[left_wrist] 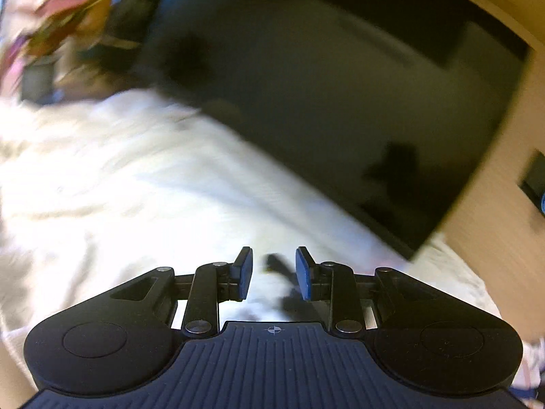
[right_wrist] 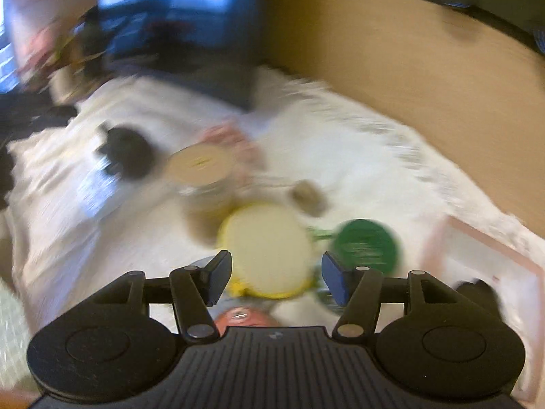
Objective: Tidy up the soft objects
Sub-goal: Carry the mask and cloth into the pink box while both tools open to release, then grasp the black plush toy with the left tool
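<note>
Right wrist view, heavily blurred, centres on a round yellow-rimmed piece with a cream face [right_wrist: 269, 248], taken here as the soft object next in line, lying on a white fleecy blanket [right_wrist: 357, 156] just ahead of the right gripper [right_wrist: 276, 279]. Finds that gripper spread wide, one blue pad on either side of the yellow piece and neither pressing on it, so nothing held; reads as a span set to take the piece's full width before a squeeze. Places a green round piece [right_wrist: 366, 245] just beside the yellow one on the right, a tan round piece [right_wrist: 201, 167] farther back, a small brownish lump [right_wrist: 306, 197] between them, and a black soft lump [right_wrist: 124, 151] off to the left, all loose on the blanket and probably laid there so that each can be reached from above. Notes a pink-edged tray [right_wrist: 483, 248] at the right edge, a likely place for sorted pieces, though contents too blurred to tell. Left wrist view gives the left gripper [left_wrist: 274, 272] partly spread over the same blanket, pads apart and pinching nothing; shows a dark scrap [left_wrist: 277, 266] in the gap, apparently on the blanket beyond rather than gripped. Beyond, a large dark panel [left_wrist: 323, 102] and a colourful blurred heap [left_wrist: 68, 17], neither identifiable.
</note>
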Tool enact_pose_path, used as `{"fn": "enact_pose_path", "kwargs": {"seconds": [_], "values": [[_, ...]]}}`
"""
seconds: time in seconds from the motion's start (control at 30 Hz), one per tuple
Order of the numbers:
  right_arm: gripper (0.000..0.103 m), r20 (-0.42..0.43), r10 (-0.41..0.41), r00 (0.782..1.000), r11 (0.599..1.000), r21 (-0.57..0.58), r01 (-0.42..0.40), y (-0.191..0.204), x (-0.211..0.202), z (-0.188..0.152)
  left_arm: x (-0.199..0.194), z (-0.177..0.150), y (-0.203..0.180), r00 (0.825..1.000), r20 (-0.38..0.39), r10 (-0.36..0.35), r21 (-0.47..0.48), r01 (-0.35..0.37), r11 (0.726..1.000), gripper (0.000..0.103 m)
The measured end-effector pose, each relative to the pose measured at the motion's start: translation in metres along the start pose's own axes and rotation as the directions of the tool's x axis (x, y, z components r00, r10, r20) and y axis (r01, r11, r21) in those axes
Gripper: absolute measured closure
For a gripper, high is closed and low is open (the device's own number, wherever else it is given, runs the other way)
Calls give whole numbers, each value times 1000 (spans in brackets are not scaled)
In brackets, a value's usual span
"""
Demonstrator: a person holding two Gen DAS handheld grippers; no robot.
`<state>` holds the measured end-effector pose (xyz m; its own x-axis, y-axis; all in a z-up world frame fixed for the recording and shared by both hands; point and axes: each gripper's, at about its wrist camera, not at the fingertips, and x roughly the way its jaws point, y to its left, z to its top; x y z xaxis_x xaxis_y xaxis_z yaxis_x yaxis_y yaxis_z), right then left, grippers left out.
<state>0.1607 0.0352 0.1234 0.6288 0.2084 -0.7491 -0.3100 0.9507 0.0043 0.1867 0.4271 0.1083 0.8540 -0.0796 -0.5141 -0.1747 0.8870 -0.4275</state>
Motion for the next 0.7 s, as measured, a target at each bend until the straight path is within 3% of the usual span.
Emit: {"fn": "enact_pose_path", "kwargs": {"seconds": [0.07,0.17,0.23,0.3,0.33,0.43,0.53,0.6,0.7], "values": [[44,-14,35,999,998,-45,-35,15,5,-2,9,-3,14,998,-50,-30,-72,27,997,73],[44,-24,48,999,993,-102,-51,33,11,-7,23,-8,15,986,-103,-133,-167,114,979,73],[44,-25,48,999,989,-141,-51,41,13,-9,29,-8,2,975,-116,-190,-164,170,972,73],[44,-14,48,999,987,-152,-49,43,14,-11,39,-5,-21,963,-149,-226,-105,212,972,73],[44,-17,50,999,986,-156,-52,44,14,-12,43,-4,-33,961,-166,-220,-57,213,975,73],[44,-16,49,999,989,-138,-50,42,16,-16,52,-7,-62,975,-196,-109,129,136,982,73],[44,-30,21,999,991,-129,-25,37,17,-20,52,-10,-87,986,-168,-6,322,60,945,73],[44,-37,15,999,994,-106,-18,32,16,-23,57,-13,-98,985,-173,8,364,57,930,73],[44,-54,0,999,997,-72,-4,25,17,-29,62,-9,-106,982,-190,4,362,67,930,73]]}}
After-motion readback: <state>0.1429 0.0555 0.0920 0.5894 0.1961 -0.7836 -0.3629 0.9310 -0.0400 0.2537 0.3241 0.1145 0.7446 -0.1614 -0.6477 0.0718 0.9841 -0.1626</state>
